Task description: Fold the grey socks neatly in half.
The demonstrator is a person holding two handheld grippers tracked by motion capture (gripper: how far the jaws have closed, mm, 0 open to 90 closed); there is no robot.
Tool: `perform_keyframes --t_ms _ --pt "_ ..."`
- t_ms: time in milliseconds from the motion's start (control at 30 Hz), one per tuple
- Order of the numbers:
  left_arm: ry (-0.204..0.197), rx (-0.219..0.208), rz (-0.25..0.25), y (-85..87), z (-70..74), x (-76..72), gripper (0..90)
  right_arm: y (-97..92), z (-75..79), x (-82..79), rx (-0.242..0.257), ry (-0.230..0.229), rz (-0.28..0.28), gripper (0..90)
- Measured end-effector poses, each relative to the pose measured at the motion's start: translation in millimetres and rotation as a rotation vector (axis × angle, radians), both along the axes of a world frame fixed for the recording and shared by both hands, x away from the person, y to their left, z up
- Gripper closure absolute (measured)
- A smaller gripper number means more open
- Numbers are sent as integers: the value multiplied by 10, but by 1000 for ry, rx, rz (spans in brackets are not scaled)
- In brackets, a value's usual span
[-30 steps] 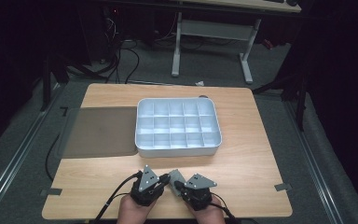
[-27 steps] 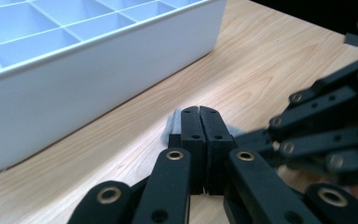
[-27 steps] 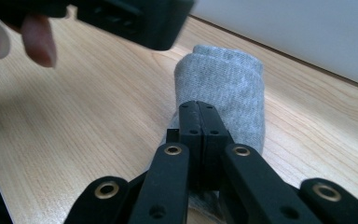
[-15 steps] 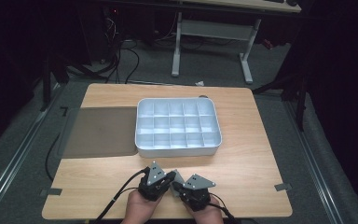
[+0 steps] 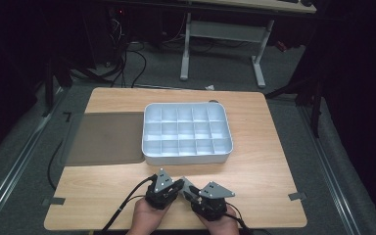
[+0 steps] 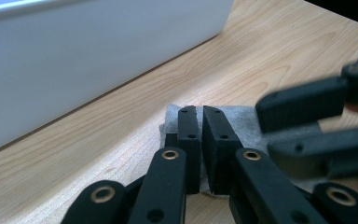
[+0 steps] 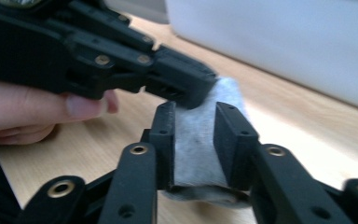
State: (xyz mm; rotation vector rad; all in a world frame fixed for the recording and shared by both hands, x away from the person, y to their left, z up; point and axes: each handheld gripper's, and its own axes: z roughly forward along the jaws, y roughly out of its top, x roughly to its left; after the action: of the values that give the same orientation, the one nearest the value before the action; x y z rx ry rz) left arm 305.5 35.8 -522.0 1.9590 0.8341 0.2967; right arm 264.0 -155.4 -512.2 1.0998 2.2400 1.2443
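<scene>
Clenched on a fold of grey felt-like cloth [image 6: 242,116]: left gripper [image 6: 200,135], black jaws nearly touching. Just been opening, now parted either side of the same cloth [image 7: 196,135] without pressing: right gripper [image 7: 193,140]. Soft, matte, fuzzy fabric, roughly rectangular, long axis running along the right gripper's jaws toward the tray. Lying on pale wood-grain table [image 5: 269,161] near its front edge, around the middle. Beyond, smooth white plastic compartment tray [image 5: 186,132]; dark flat mat [image 5: 105,137] at the left edge.

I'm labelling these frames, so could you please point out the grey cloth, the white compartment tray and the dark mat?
grey cloth [image 7: 193,140], right gripper view, its middle.
white compartment tray [image 5: 149,157], high view, front-left rim.
dark mat [image 5: 105,137], high view, its centre.
</scene>
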Motion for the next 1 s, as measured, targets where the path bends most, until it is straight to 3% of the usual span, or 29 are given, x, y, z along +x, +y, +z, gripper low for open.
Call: perform_keyframes --t_ms 367,567,633,700,1000 --pt "-7 9 0 -14 -10 3 835 -129 68 91 -32 49 -30 577" --pt "2 13 -4 -14 -42 14 830 -133 -10 204 -76 160 -9 529" --pt "3 15 -5 -10 -43 15 828 -128 -15 221 -82 169 -3 530" --pt "3 12 -6 -7 -47 17 822 -116 4 281 -92 221 27 530" --pt "8 -4 -18 4 -55 18 805 -72 121 444 -160 325 101 579"
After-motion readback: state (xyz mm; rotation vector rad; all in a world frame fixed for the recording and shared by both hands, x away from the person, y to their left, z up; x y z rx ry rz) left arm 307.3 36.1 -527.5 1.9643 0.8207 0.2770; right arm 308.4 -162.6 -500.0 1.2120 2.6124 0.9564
